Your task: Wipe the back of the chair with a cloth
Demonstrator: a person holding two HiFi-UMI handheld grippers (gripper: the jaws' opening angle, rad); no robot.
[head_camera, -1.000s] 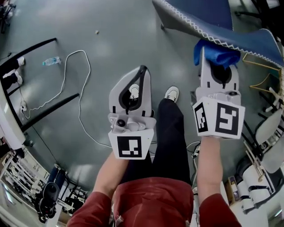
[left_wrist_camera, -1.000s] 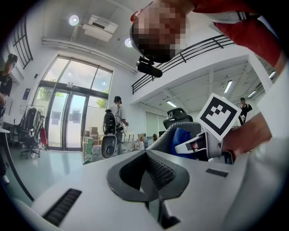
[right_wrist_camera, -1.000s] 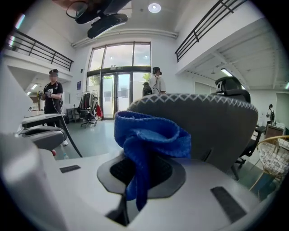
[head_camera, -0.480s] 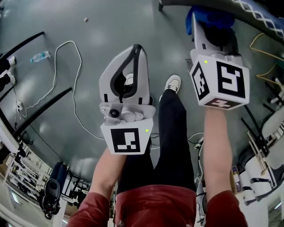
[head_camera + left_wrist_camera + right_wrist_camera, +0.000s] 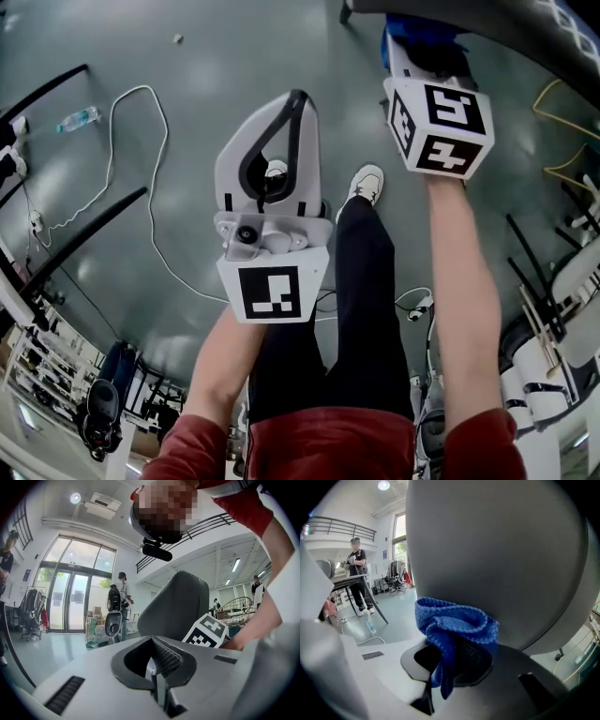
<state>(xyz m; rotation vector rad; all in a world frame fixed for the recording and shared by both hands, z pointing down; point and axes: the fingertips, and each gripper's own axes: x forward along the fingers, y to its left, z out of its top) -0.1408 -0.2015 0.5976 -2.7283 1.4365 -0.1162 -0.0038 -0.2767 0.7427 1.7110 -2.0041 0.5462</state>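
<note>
Ahead, right gripper (image 5: 452,660) clamps cloth (image 5: 454,620) against the chair back (image 5: 497,550) (left gripper (image 5: 154,649) closed, empty).

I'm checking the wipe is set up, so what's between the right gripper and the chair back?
Only the blue cloth: clamped in the right gripper, it sits bunched right at the grey chair back. The right gripper view shows this best.

I saw the cloth (image 5: 457,620) was bright blue, the chair back (image 5: 501,550) plain dark grey, and the floor (image 5: 187,56) glossy grey-green.
</note>
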